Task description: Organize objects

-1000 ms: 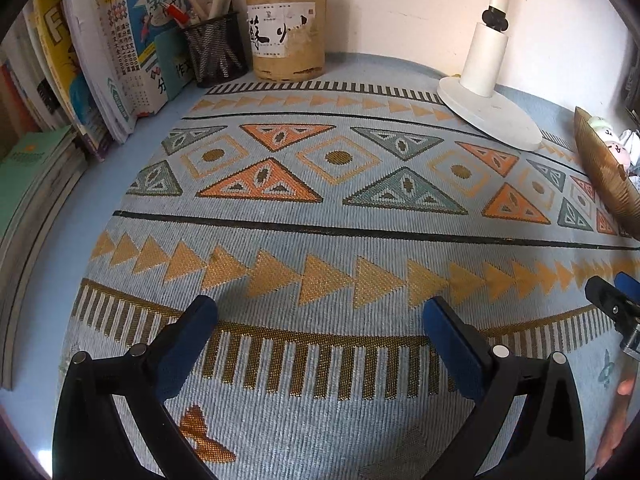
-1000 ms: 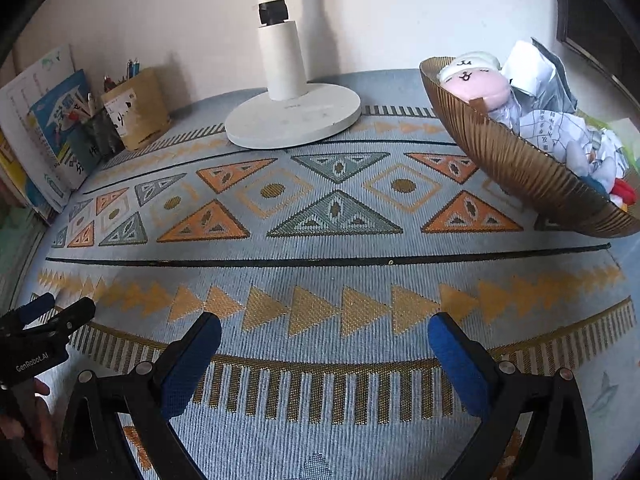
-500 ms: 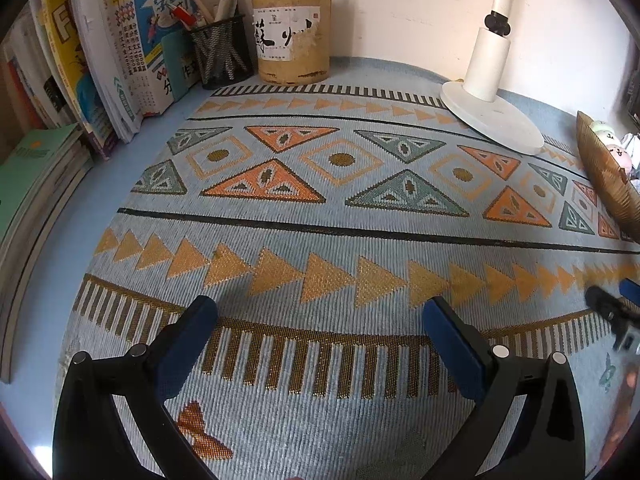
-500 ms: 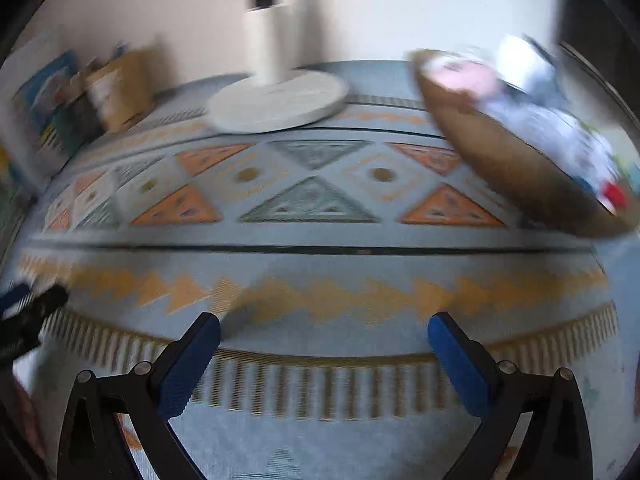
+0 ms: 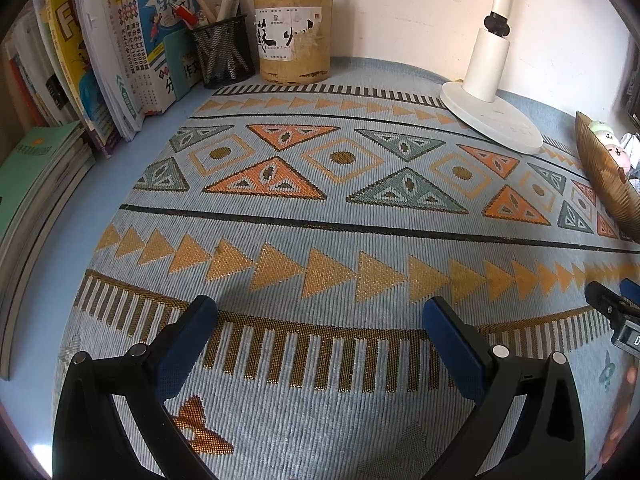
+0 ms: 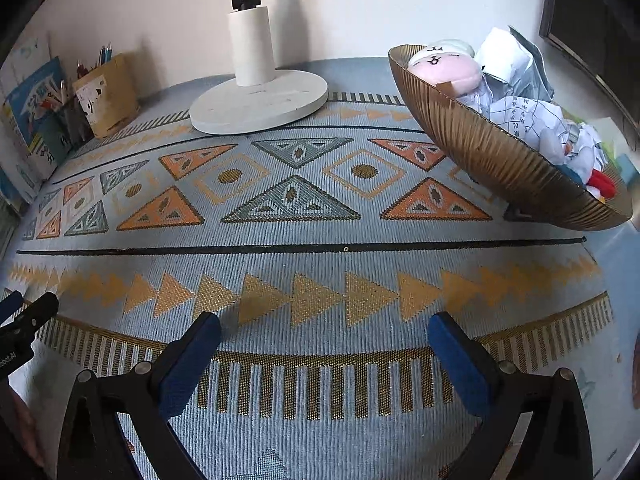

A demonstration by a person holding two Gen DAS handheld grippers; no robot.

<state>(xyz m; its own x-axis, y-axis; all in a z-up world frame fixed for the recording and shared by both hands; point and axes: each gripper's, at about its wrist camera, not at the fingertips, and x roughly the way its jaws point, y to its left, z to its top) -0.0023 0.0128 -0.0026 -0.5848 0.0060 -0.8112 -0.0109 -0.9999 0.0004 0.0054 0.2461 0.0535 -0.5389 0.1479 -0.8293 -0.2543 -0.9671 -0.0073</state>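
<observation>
Your desk [image 5: 52, 264] is covered almost wholly by a patterned mat [image 5: 344, 240], bare blue surface showing only along its left edge in the left view. Both views share the mat and the white lamp [image 6: 260, 100], whose round base sits on the mat's far side.

Only your left view shows the books [image 5: 100, 56] clearly: a row leaning upright at far left, with a flat stack in front of it. The right view catches just a sliver of them at its left edge. Only your right view shows the bowl [image 6: 492, 156] in full: brown, ribbed, tilted on the mat's right end, holding a pink plush [image 6: 444, 72] at its far end and crumpled papers [image 6: 532, 120] heaped beside it. The left view cuts the bowl to a rim at the right edge.

The tan holder [image 5: 294, 40] and the black mesh cup [image 5: 222, 54] stand side by side at the back, just right of the books, both full of pens; they are large in the left view, small and dim in the right.

Your left tool [image 5: 320, 320] is spread wide over the mat's near border, holding nothing. Your right tool [image 6: 324, 336] is spread wide too, also holding nothing. Each view catches the other tool's tip at its edge.
</observation>
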